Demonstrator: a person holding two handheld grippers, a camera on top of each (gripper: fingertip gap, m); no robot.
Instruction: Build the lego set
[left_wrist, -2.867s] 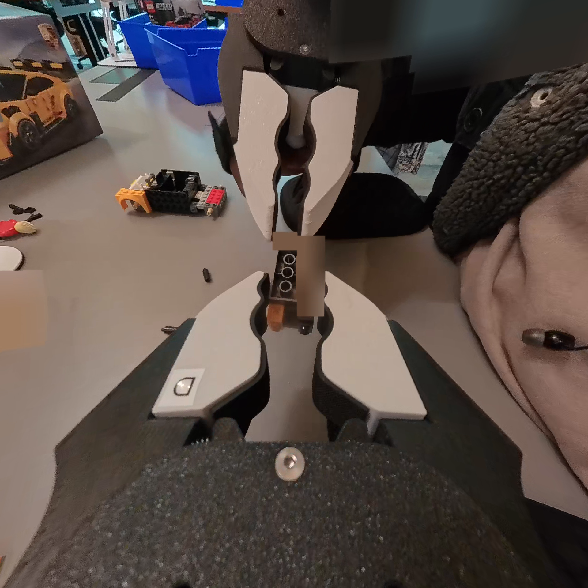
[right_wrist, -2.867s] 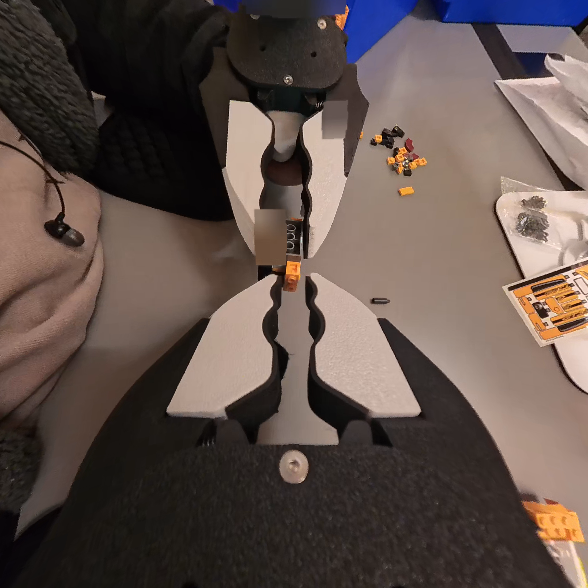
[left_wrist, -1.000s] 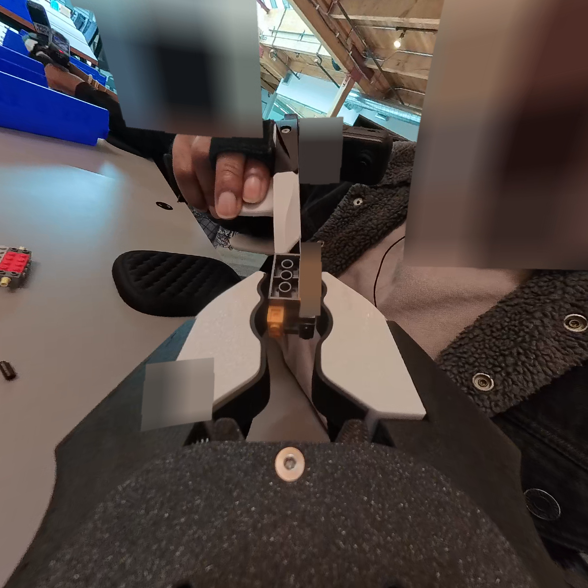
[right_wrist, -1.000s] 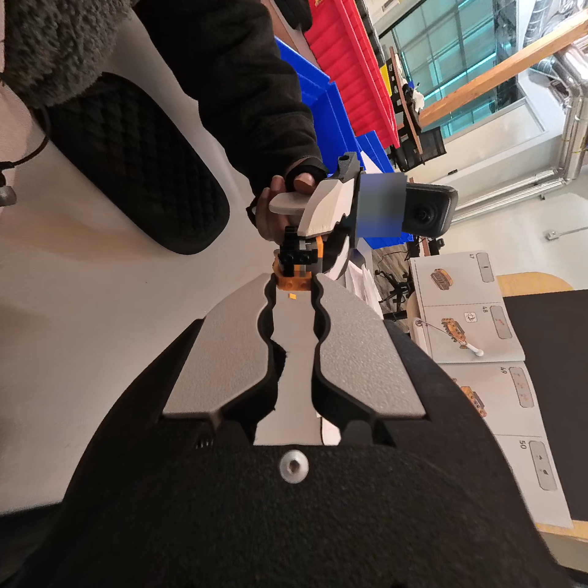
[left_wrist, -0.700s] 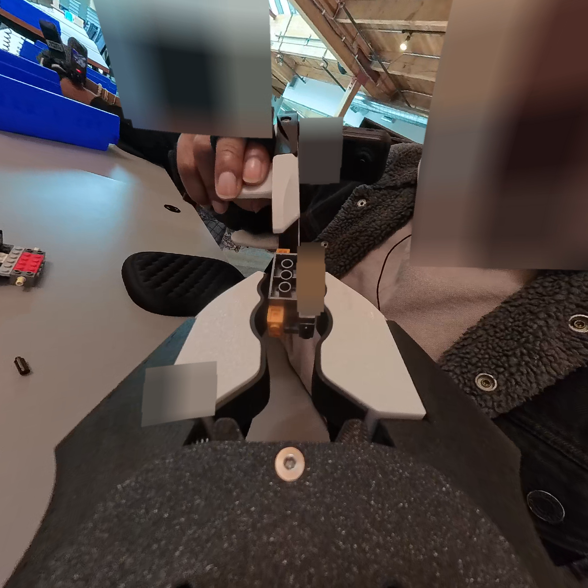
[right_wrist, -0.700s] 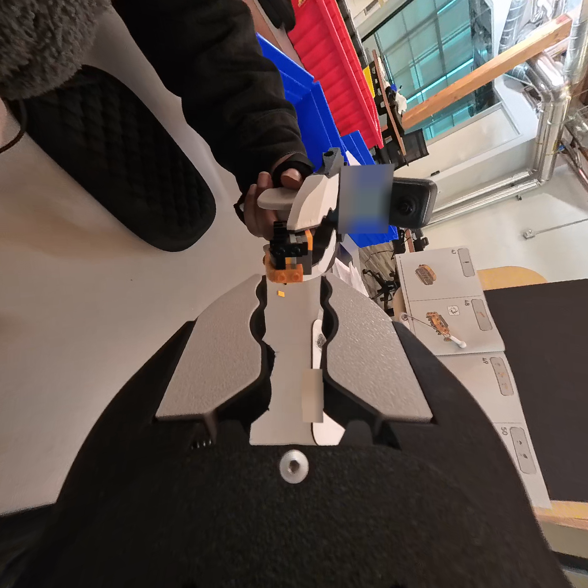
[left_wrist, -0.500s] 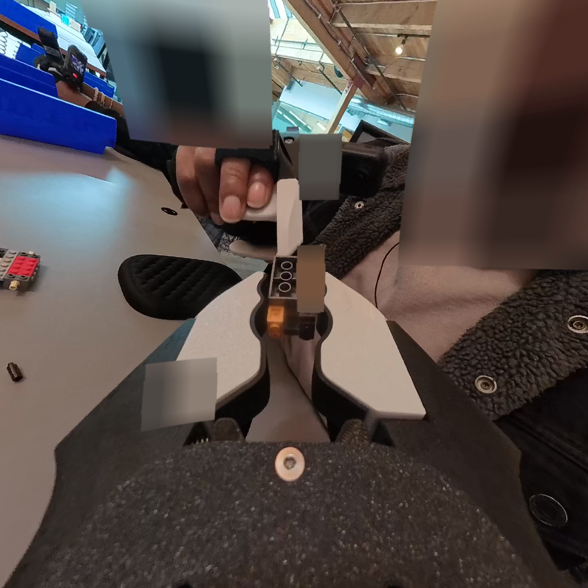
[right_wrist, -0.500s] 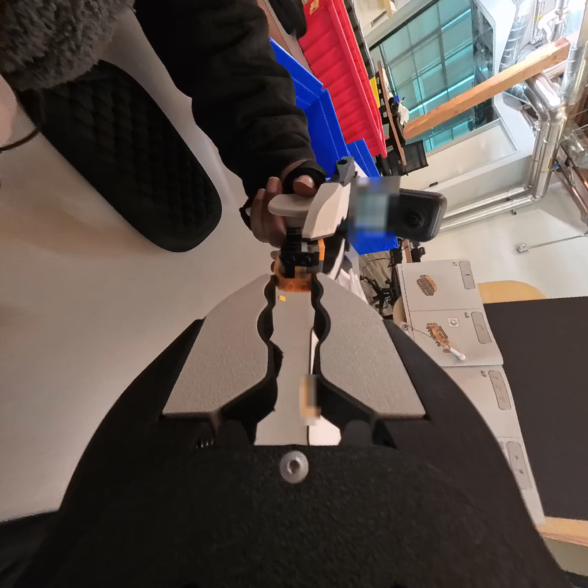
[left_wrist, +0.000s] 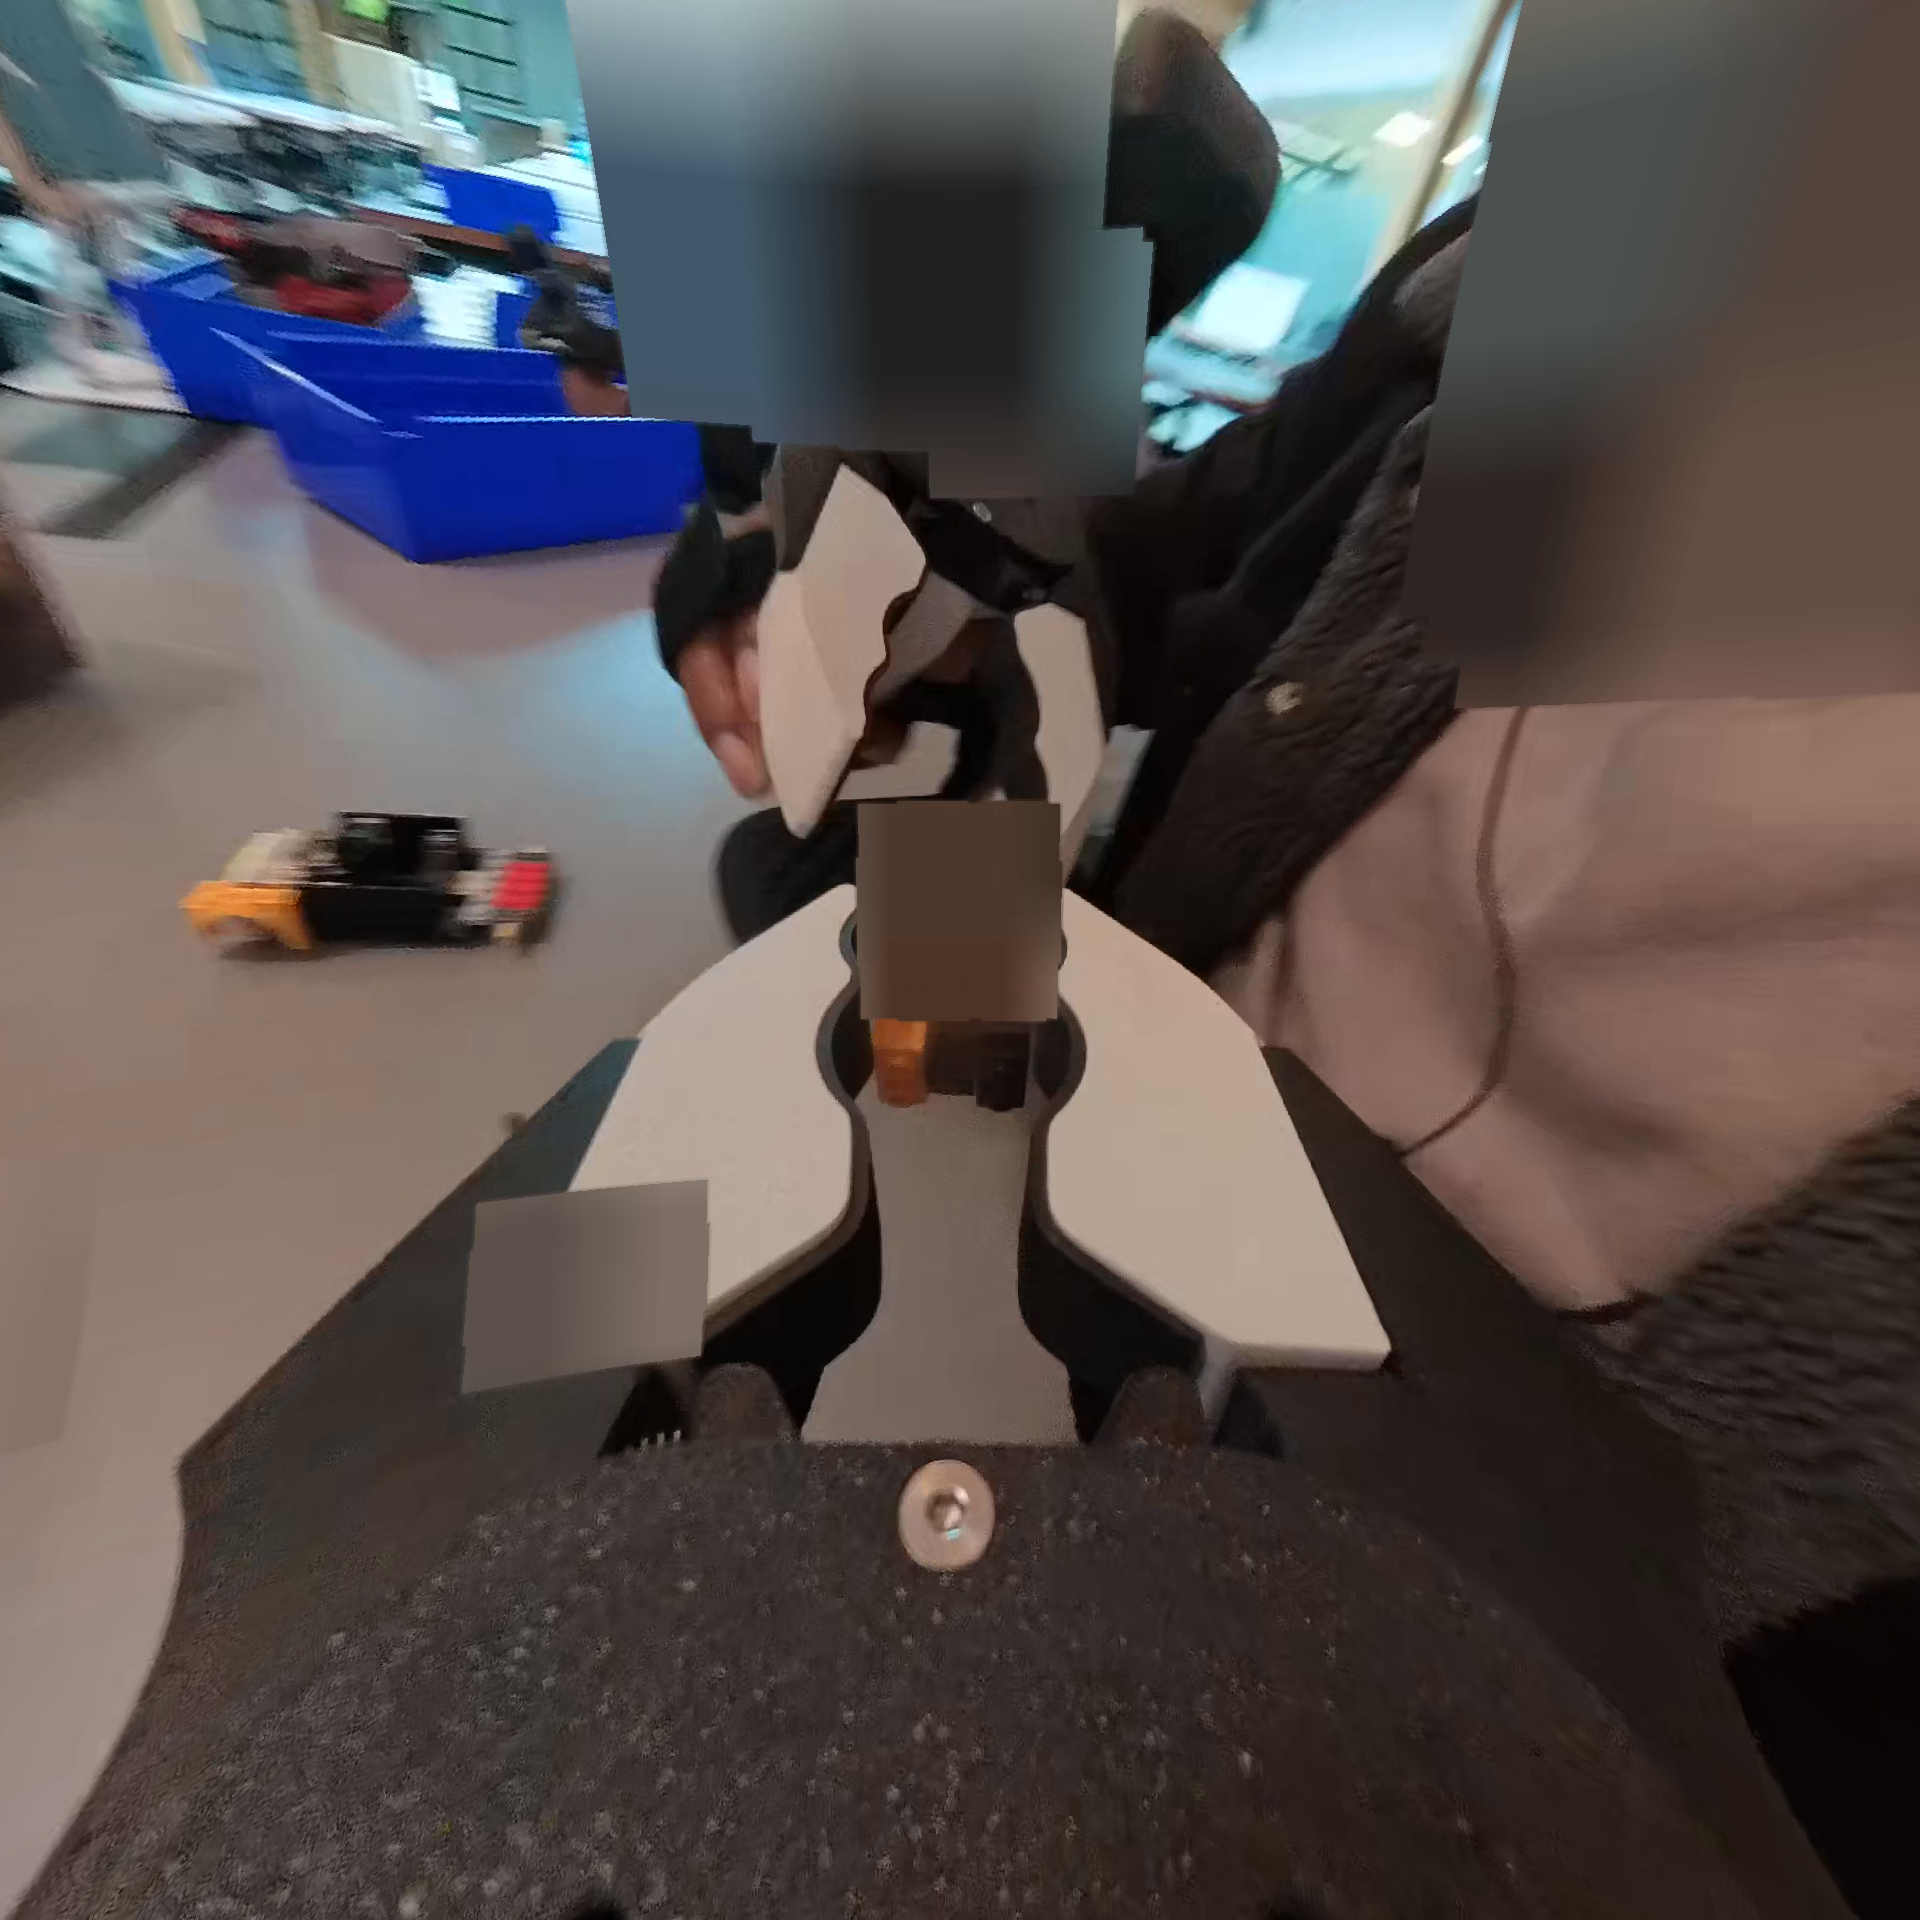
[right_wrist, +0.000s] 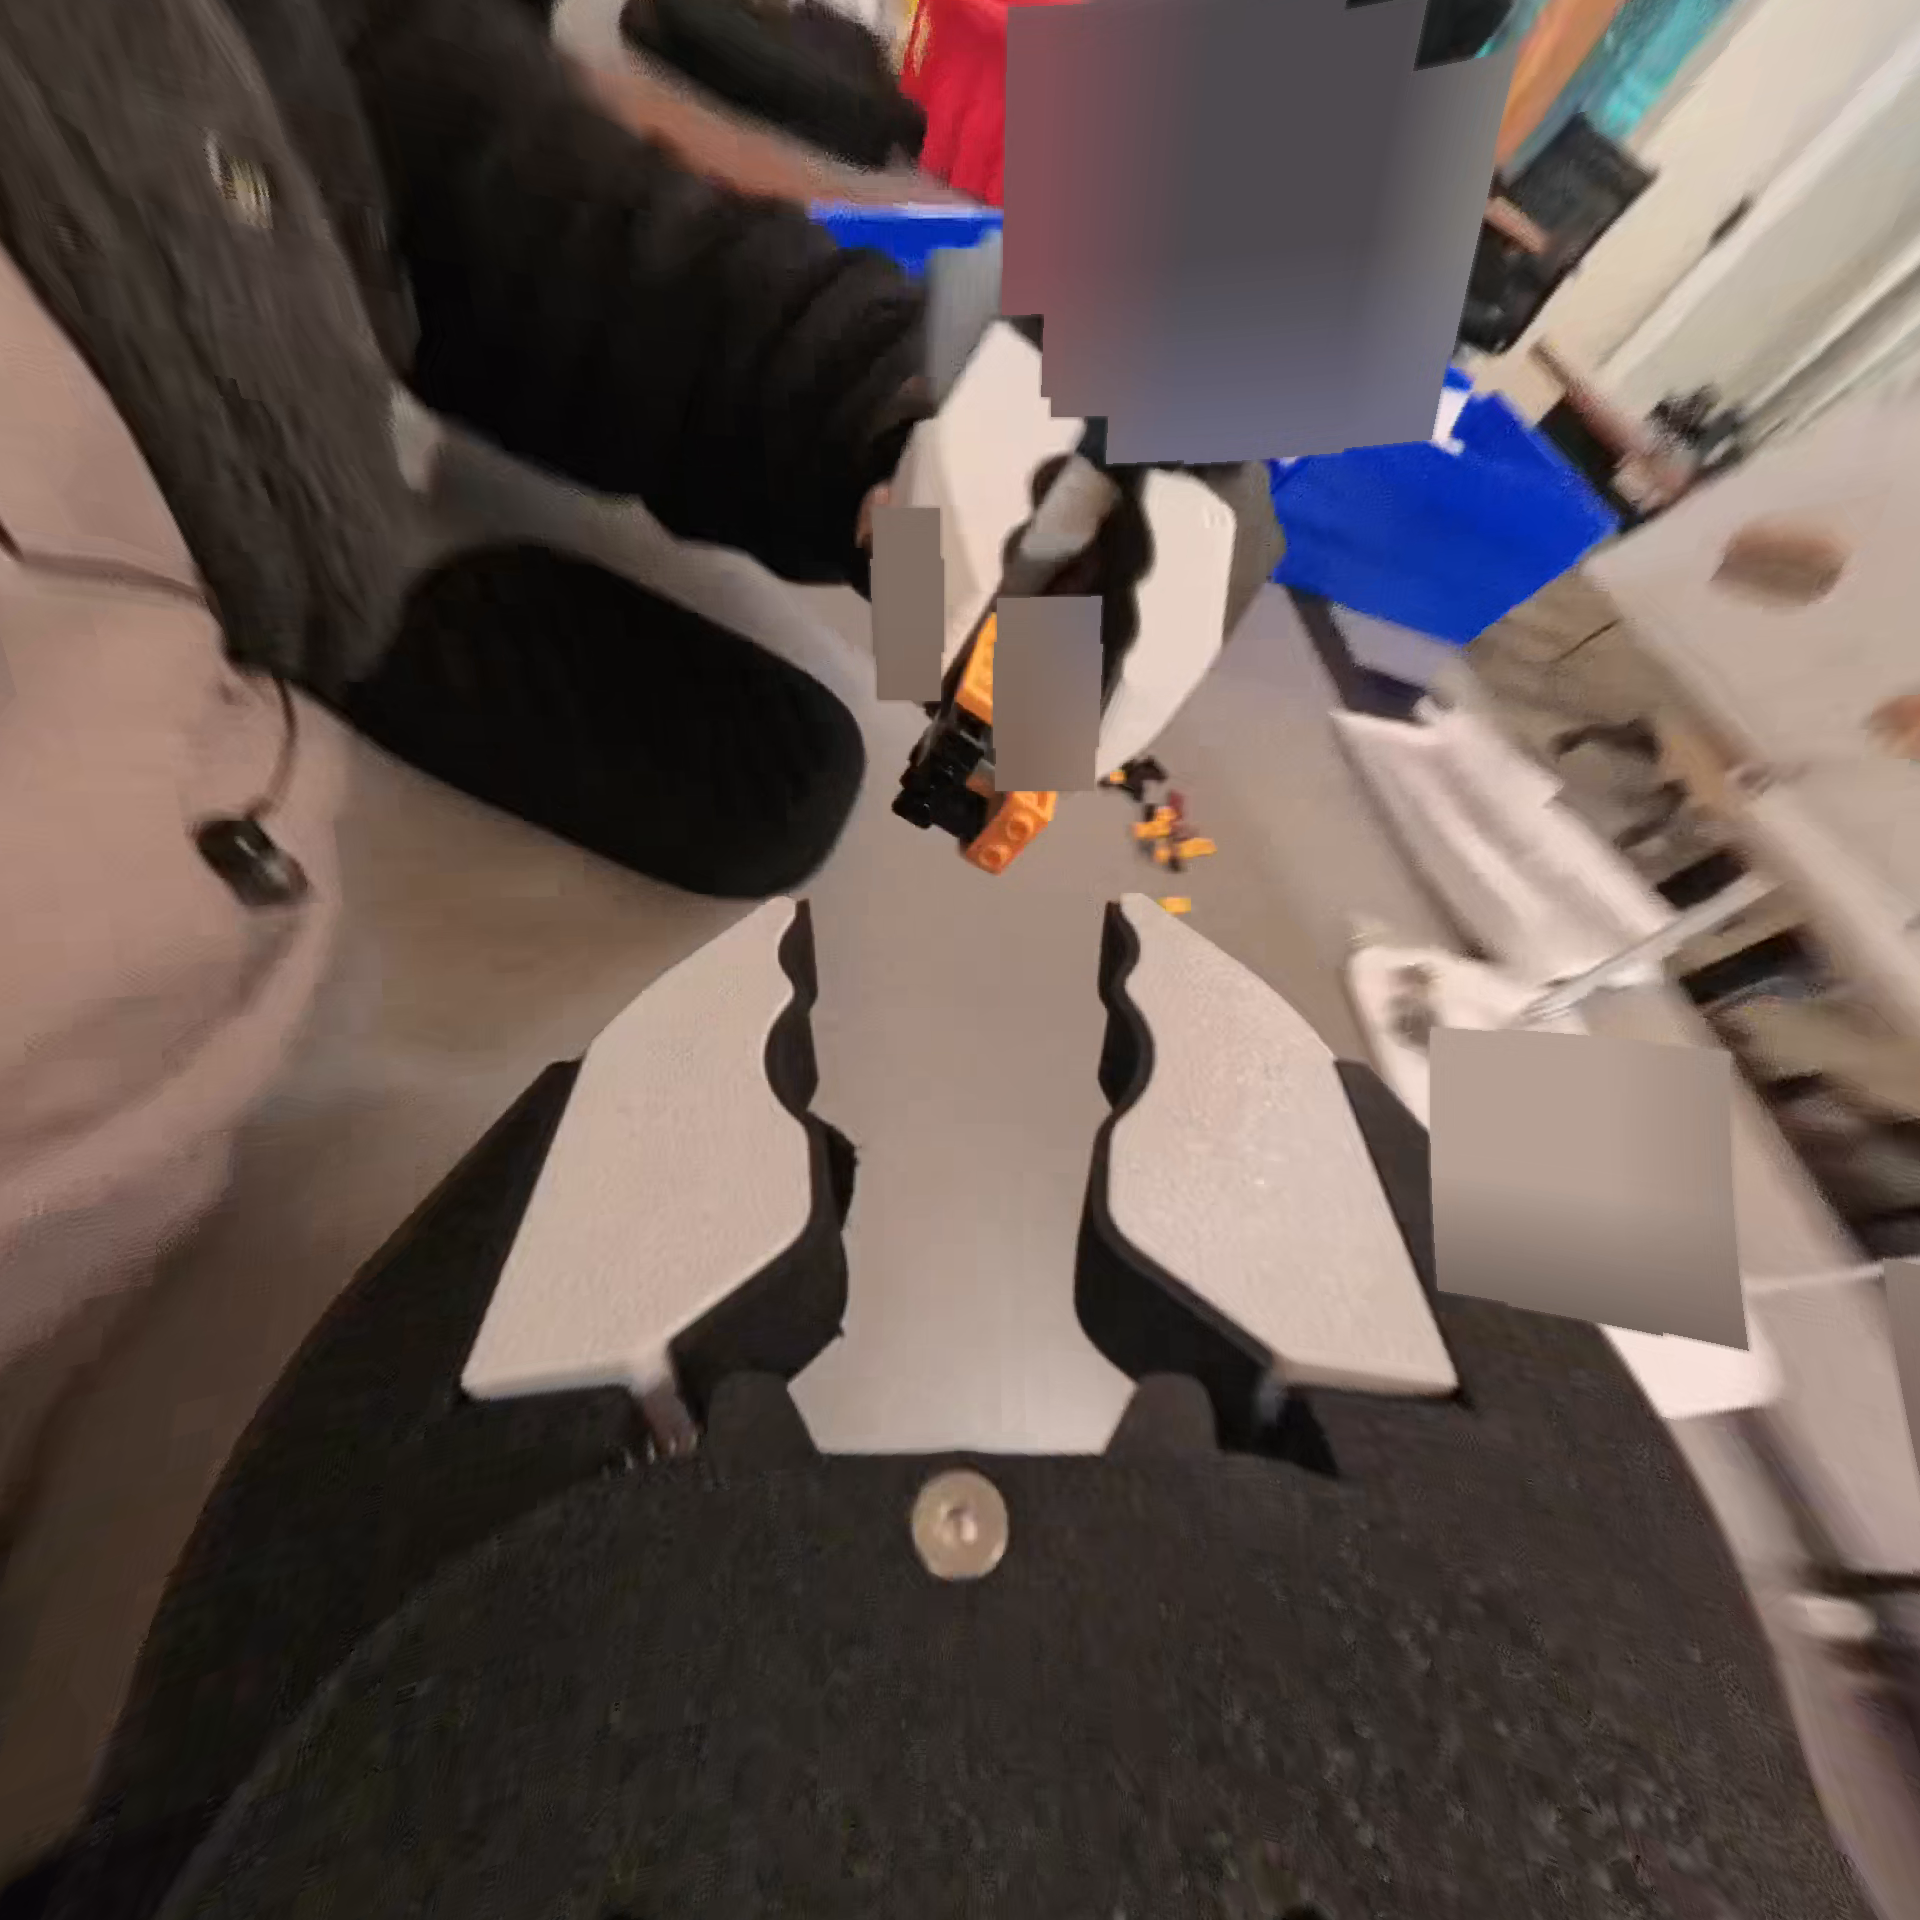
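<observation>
My left gripper (left_wrist: 956, 935) is shut on a small black and orange lego sub-assembly (left_wrist: 951, 1070), partly covered by a blur patch. In the right wrist view the same assembly (right_wrist: 966, 795) hangs from the left gripper (right_wrist: 1049, 717) above the table. My right gripper (right_wrist: 956, 909) is open and empty, a short way back from the assembly. It also shows in the left wrist view (left_wrist: 935, 790), held by a hand beyond the left fingers. A partly built lego car (left_wrist: 374, 883), orange, black and red, sits on the grey table to the left.
Several loose orange and black pieces (right_wrist: 1164, 836) lie on the table beyond the assembly. A black textured pad (right_wrist: 603, 717) lies at the left. Blue bins (left_wrist: 488, 468) stand at the back of the table. The person's jacket and torso (left_wrist: 1558, 935) fill the right side.
My right gripper has let go of the orange end of the assembly, opened and drawn back. Both views have swung; the car now shows. The left gripper still holds the assembly.
</observation>
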